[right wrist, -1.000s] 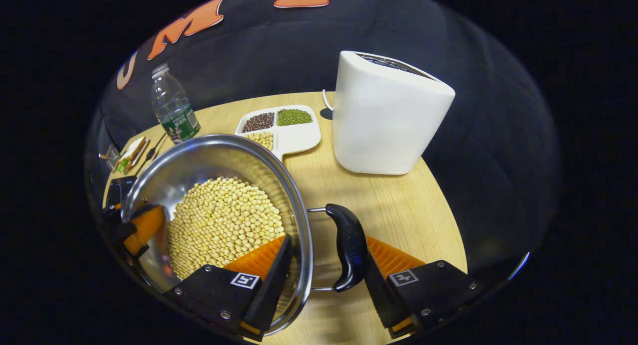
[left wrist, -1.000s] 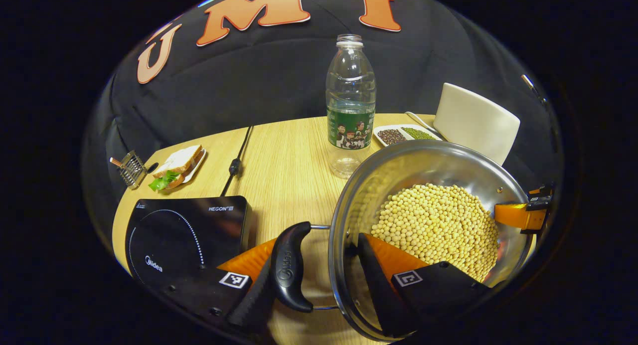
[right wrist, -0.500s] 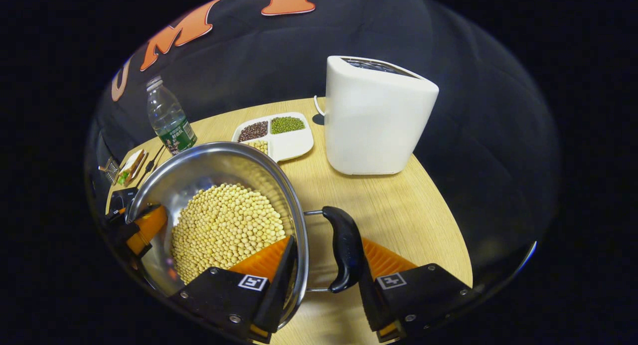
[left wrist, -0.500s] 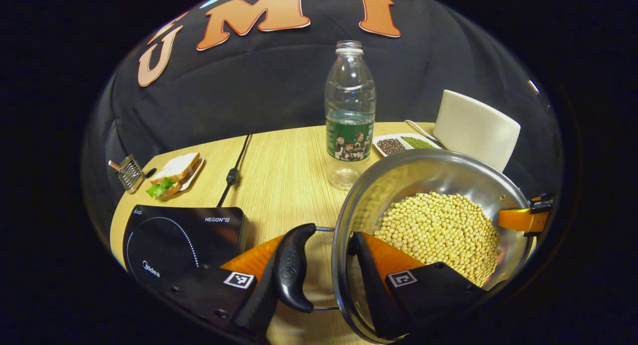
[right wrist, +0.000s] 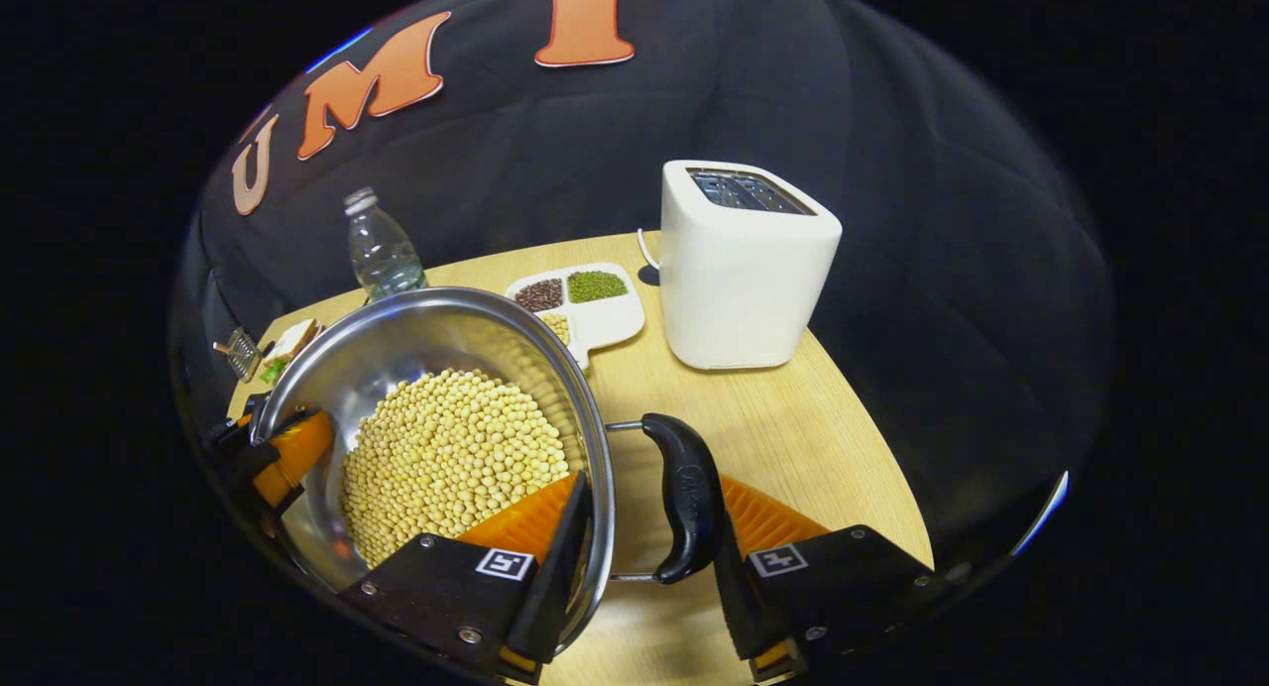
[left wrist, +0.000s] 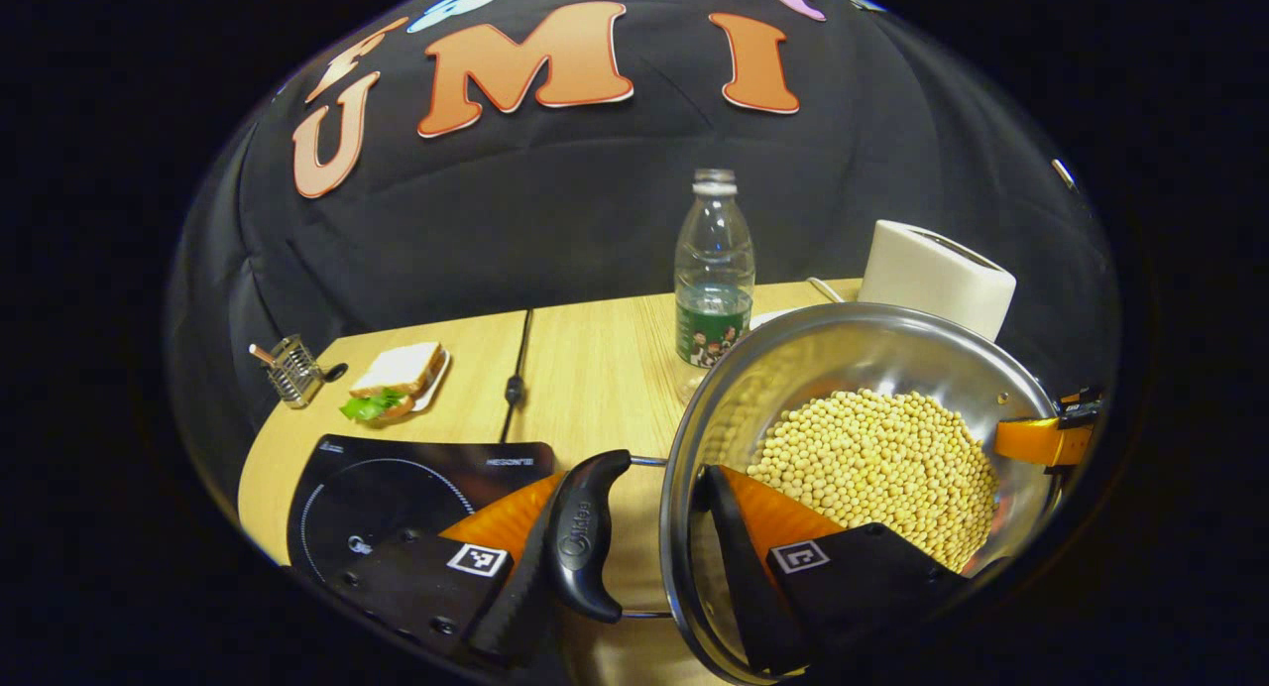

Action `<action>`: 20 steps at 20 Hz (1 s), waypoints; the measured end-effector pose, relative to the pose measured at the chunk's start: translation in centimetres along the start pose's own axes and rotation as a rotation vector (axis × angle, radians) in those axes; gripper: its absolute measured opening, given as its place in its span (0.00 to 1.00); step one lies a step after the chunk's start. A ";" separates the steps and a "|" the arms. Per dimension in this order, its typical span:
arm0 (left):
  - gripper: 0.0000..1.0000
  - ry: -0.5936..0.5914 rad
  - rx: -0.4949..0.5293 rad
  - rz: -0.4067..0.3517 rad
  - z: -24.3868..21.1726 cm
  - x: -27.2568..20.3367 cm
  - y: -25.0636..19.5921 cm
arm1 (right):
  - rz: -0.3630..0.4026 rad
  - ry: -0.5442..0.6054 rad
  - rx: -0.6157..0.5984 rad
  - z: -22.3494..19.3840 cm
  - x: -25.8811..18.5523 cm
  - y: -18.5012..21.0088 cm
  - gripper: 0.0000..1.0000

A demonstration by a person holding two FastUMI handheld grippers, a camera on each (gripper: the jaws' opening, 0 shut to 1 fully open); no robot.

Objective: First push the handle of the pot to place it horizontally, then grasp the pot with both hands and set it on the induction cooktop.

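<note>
In the left gripper view, the left gripper (left wrist: 634, 552) is clenched at bottom centre, one finger outside the pot's left handle (left wrist: 585, 537) and the other inside the rim, pinching handle and wall together. In the right gripper view, the right gripper (right wrist: 644, 552) grips the same way on the right handle (right wrist: 686, 498), low in the frame. The pot (left wrist: 843, 334), held between the two, fills the lower right of the left gripper view and appears lifted off the table (left wrist: 595, 369), though its base is hidden.

The pot is stiff polished steel, likely slippery, and the deep layer of soybeans (left wrist: 877, 468) should make it heavy and prone to spilling if tipped. The two side handles are the sensible hold, kept level.

The cooktop (left wrist: 397, 483) lies at lower left of the left gripper view, its top bare. Its cord (left wrist: 516, 369) runs back across the table. A water bottle (left wrist: 714, 270) stands just behind the pot, nearest to any swing. A sandwich (left wrist: 397, 379) sits farther left. In the right gripper view, a toaster (right wrist: 744, 265) and a divided dish (right wrist: 595, 309) stand at upper centre, away from the path.
</note>
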State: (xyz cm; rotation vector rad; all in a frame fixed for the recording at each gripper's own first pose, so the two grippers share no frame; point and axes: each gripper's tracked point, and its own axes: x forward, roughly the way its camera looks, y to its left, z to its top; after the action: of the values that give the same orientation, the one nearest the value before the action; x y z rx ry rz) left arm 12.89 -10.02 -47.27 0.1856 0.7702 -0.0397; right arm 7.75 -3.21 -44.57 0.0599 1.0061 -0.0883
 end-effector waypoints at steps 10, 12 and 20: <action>0.84 -0.054 0.009 0.085 2.5 -6.7 7.7 | 0.089 -0.054 -0.003 1.2 -4.9 7.0 0.64; 0.81 -0.061 -0.003 0.104 2.3 -7.6 9.3 | 0.100 -0.064 -0.019 1.4 -5.8 8.3 0.64; 0.81 -0.068 -0.025 0.169 2.0 -11.0 14.3 | 0.164 -0.070 -0.031 1.8 -6.3 13.0 0.59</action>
State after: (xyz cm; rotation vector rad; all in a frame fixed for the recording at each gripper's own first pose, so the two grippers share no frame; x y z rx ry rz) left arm 7.89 3.33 -36.04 0.2236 0.6845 0.1235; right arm 7.24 9.85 -38.10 0.1105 0.9287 0.0746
